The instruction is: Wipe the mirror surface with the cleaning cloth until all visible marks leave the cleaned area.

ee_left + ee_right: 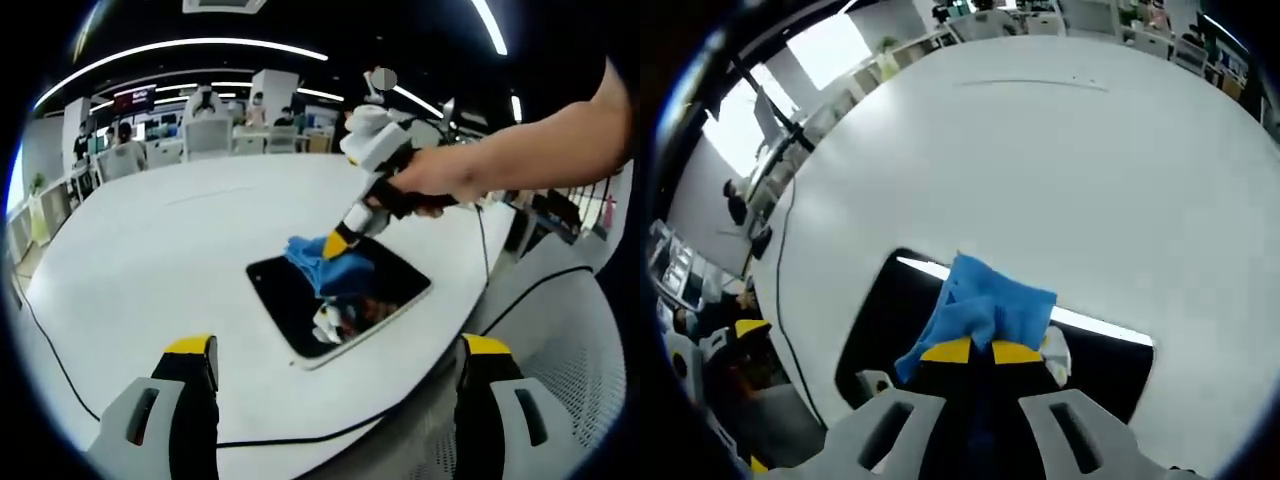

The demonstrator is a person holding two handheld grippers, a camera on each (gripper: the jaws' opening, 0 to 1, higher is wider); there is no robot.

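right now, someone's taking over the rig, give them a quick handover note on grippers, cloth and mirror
Right gripper: shut on the blue cleaning cloth, pressing it onto the mirror; a person's hand holds it.
Left gripper: open, holding nothing, above the white table, short of the mirror's near edge.
Mirror lies flat on the table, cloth bunched near its middle.
Done: cloth gripped and on the glass.
Left: marks cannot be judged through the reflections, so wipe the whole surface and check.

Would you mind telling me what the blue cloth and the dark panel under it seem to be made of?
Blue cloth: soft woven or microfibre fabric, matte, since it bunches into folds. Mirror: probably glass, glossy, as it reflects the cloth and ceiling lights. White table: smooth, faintly sheened, perhaps laminate.
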